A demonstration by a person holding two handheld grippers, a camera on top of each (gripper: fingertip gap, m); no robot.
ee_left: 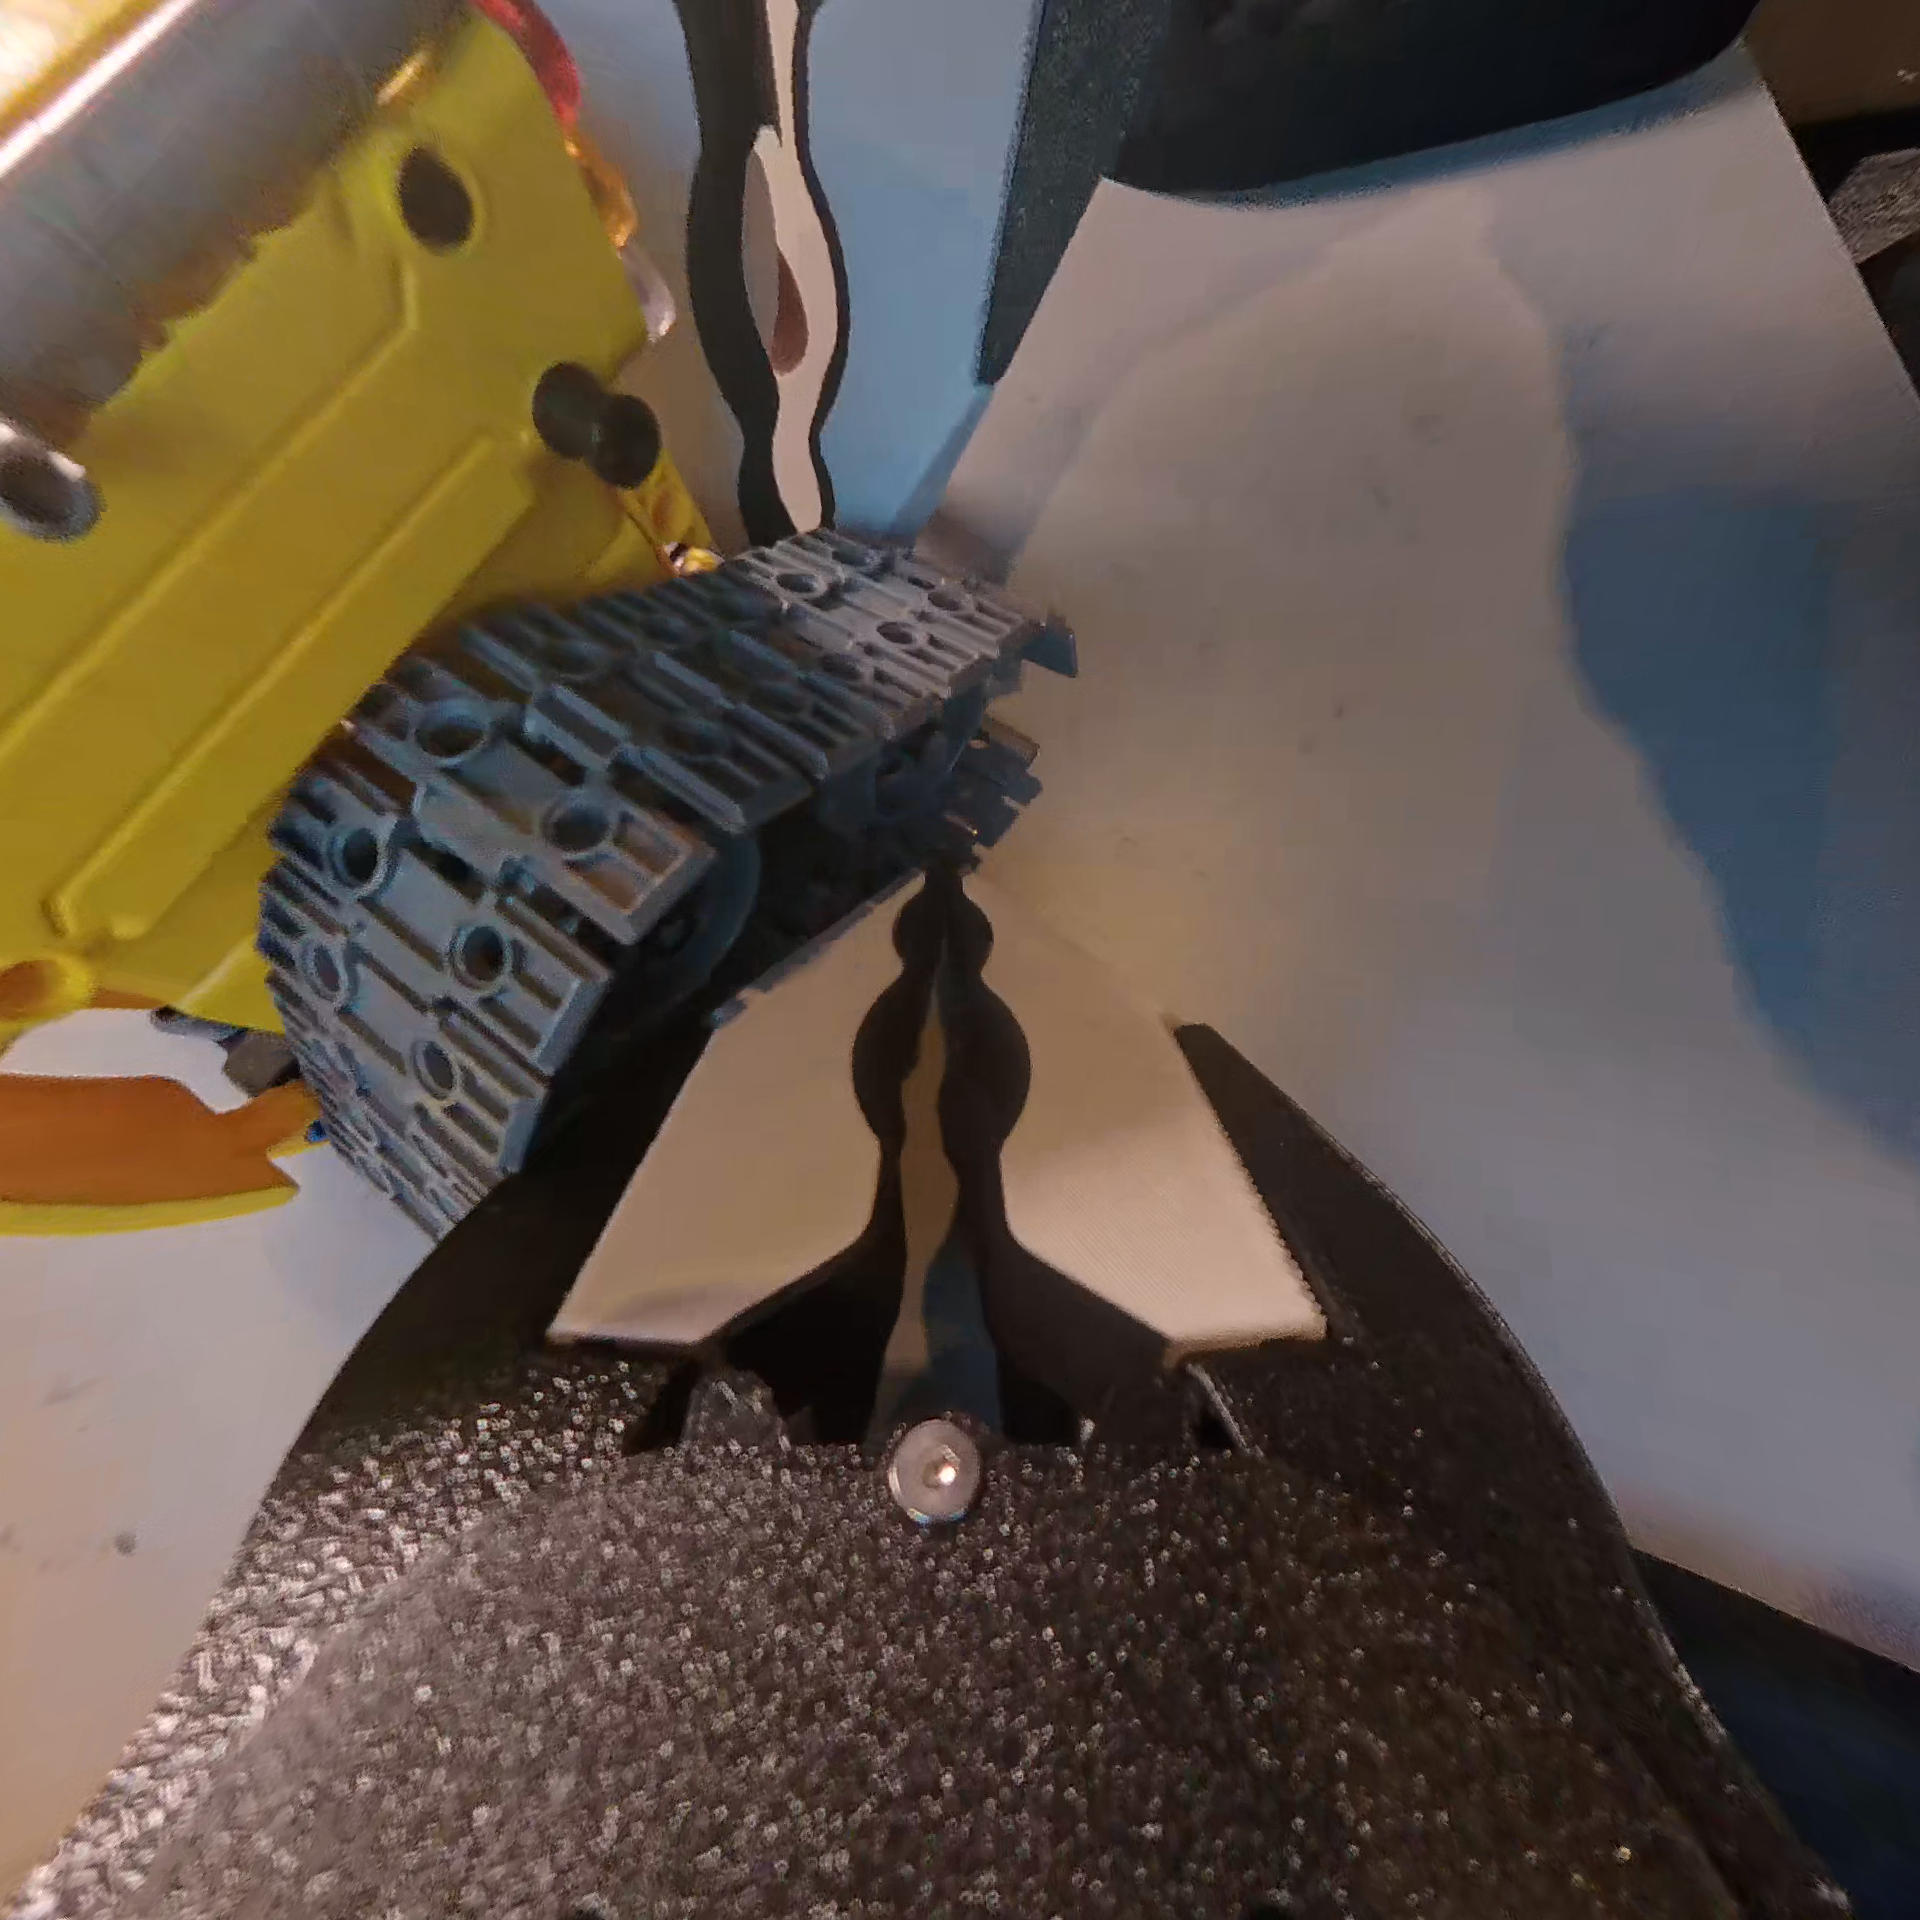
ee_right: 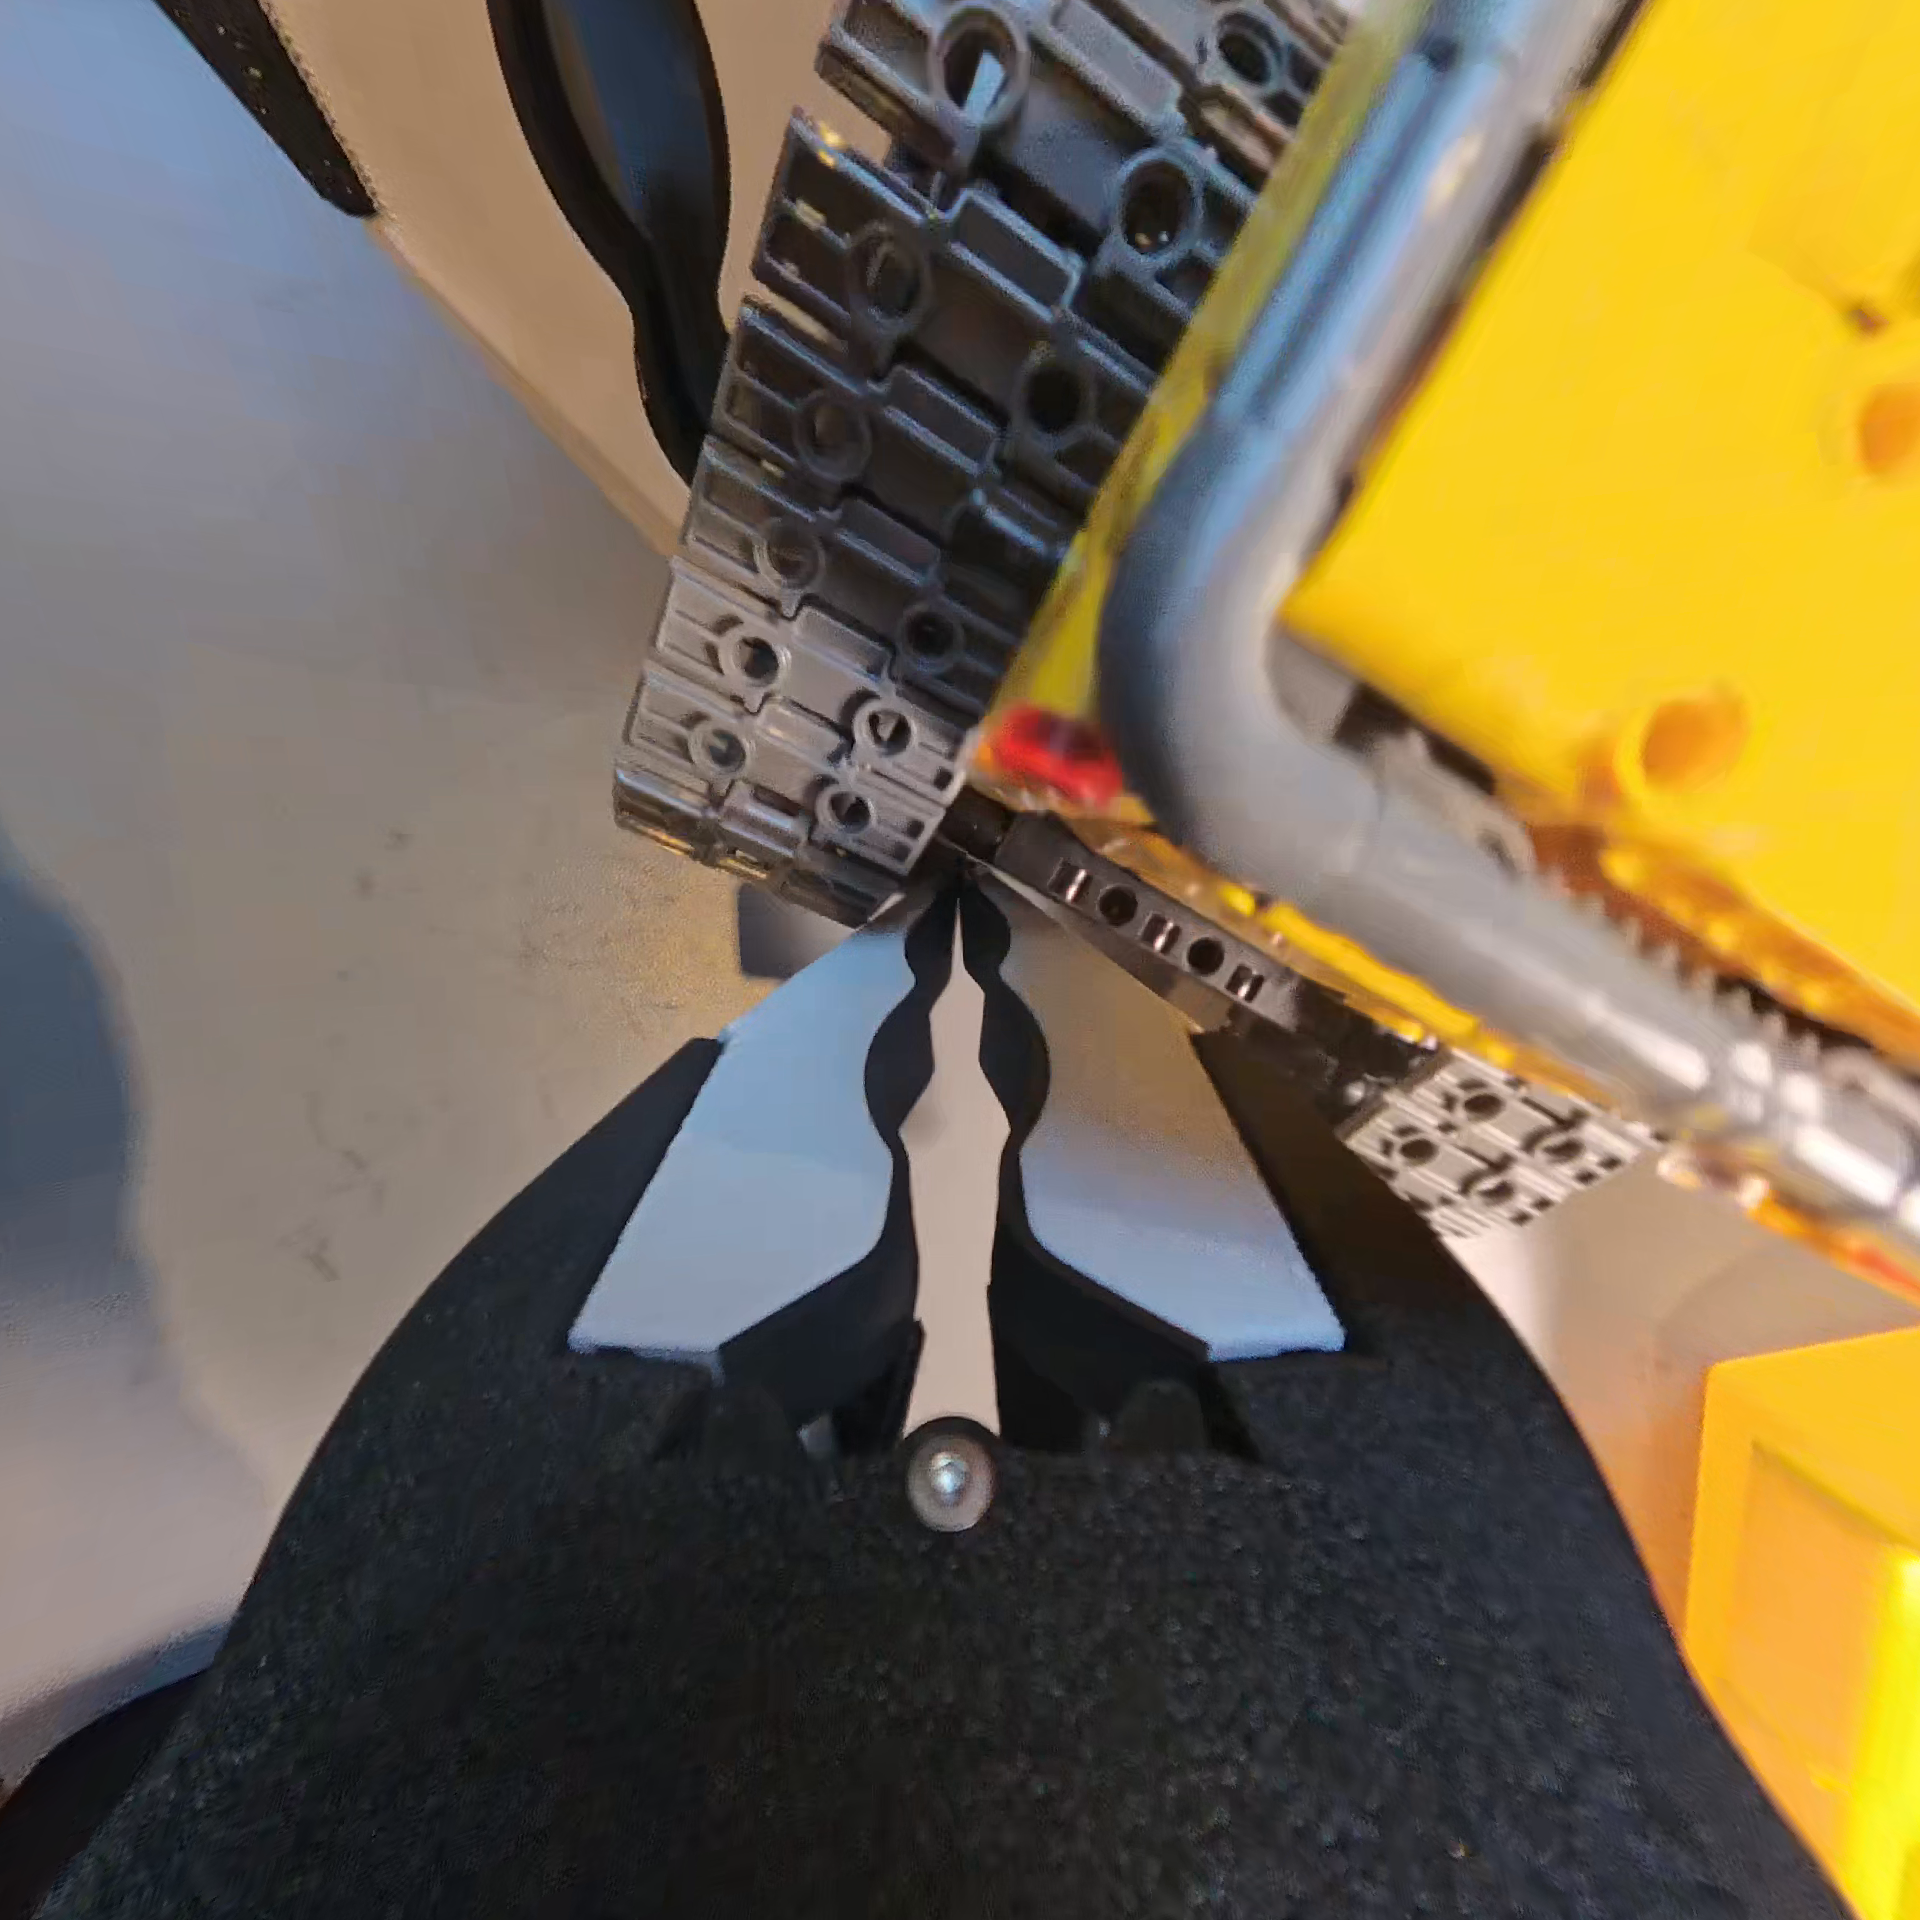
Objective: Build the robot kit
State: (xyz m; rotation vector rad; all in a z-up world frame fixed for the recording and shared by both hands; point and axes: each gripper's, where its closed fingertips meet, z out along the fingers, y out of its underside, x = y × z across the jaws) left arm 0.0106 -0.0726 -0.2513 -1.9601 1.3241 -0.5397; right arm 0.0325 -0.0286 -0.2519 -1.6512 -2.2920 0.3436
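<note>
A yellow brick-built toy vehicle (ee_left: 260,468) with a grey link track (ee_left: 623,707) fills the left of the left wrist view. My left gripper (ee_left: 951,868) is shut, its fingertips pinched into the dark links at the track's near end. The right gripper's black wavy fingers (ee_left: 727,312) stand at the track's far end. In the right wrist view the same track (ee_right: 831,623) runs up the middle beside the yellow body (ee_right: 1610,416). My right gripper (ee_right: 958,894) is shut, its tips meeting at the track's lower corner, next to a black holed beam (ee_right: 1164,945). What lies between these tips is hidden.
The toy and both grippers are over a white table (ee_left: 1351,623). A grey curved bar (ee_right: 1195,623) and a red clear piece (ee_right: 1049,748) sit on the vehicle. A second track (ee_right: 1475,1143) shows lower right, and a yellow block (ee_right: 1818,1558) stands by the right edge. Spacing between my two grippers at the tips: around 6 centimetres.
</note>
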